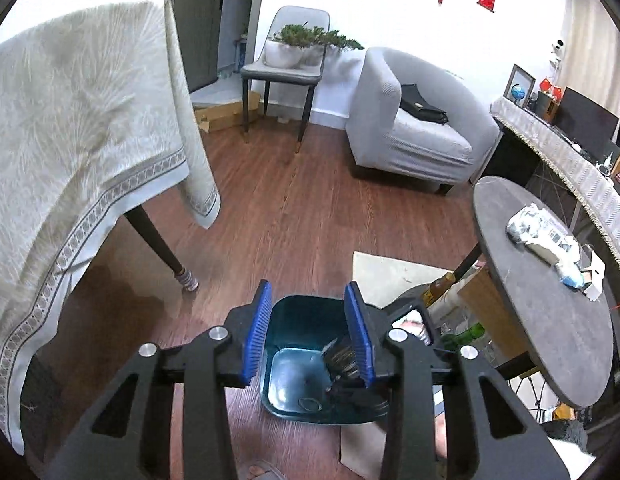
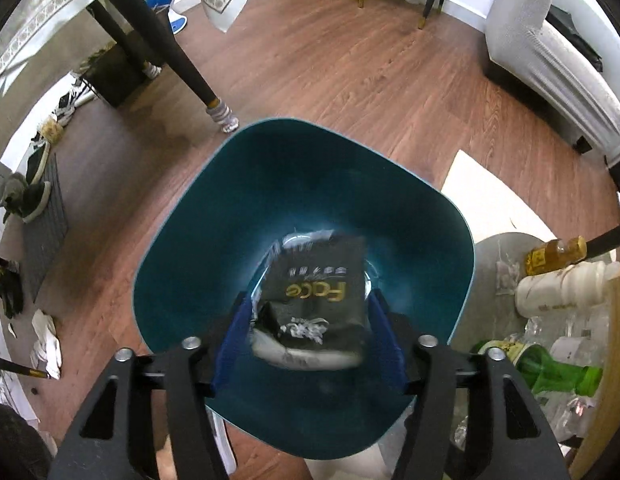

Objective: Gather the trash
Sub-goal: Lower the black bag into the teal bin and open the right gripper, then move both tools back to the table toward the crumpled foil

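- The right gripper is seen spread wide above the teal bin; a blurred black packet lies between its pads, contact indeterminable.
- The left gripper is held open and empty over the bin.
- Wrappers are noted on the round table.

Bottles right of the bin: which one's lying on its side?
The green glass bottle, neck pointing right; the white plastic one behind it also looks tipped.

floor: wood planks | armchair grey | chair (holds potted plants) | walls white
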The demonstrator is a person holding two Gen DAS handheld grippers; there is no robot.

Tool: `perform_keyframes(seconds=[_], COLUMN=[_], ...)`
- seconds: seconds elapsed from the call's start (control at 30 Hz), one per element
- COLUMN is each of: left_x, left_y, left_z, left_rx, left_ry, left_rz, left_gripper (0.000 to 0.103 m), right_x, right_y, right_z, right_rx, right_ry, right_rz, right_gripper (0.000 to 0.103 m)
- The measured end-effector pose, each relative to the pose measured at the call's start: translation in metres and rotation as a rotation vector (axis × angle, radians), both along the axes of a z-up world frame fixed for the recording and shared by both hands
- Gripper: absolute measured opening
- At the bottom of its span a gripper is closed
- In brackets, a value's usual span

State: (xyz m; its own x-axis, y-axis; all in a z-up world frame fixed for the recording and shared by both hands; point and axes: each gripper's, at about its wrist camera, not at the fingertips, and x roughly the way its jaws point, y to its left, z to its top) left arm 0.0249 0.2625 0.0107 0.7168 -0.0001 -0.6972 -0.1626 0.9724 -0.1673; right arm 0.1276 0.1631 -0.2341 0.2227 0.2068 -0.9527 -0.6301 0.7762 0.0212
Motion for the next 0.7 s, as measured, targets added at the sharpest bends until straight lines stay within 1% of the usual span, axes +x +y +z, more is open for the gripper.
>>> perform_keyframes(seconds=[0.17,0.23,0.37,0.5,0.7], left_x=[0.002,0.003,0.003,0.003,0.003], left_y=[-0.01,-0.015,-0.022,-0.027,-0.029], left_z=[0.012,0.018,0.029,0.041,0.058], left_rx=[0.0,0.006,0.0,0.017,0.032], left_ry=[-0.028,-0.042,-0.067,-0.097,-0.14], left_rz=[-0.014,-0.017,-0.023,-0.024,-0.009], left_gripper=[0.04,0.04,0.04,0.04,0.043], right_x=[-0.004,-0.007,-0.016,-0.024,-0.039], right_y=[-0.008,-0.012,-0.019,-0.026,-0.049], right_z=[0.009,0.02,0.056,0.092,0.151], right_rx=[0.015,0.038,0.116,0.195,0.301], right_ry=[0.0,-0.01,-0.044,-0.092,-0.202], right_rz=[0.015,0.026,0.05,0.073,0.106], right_gripper=[0.068,0.068,0.068,0.068,0.068])
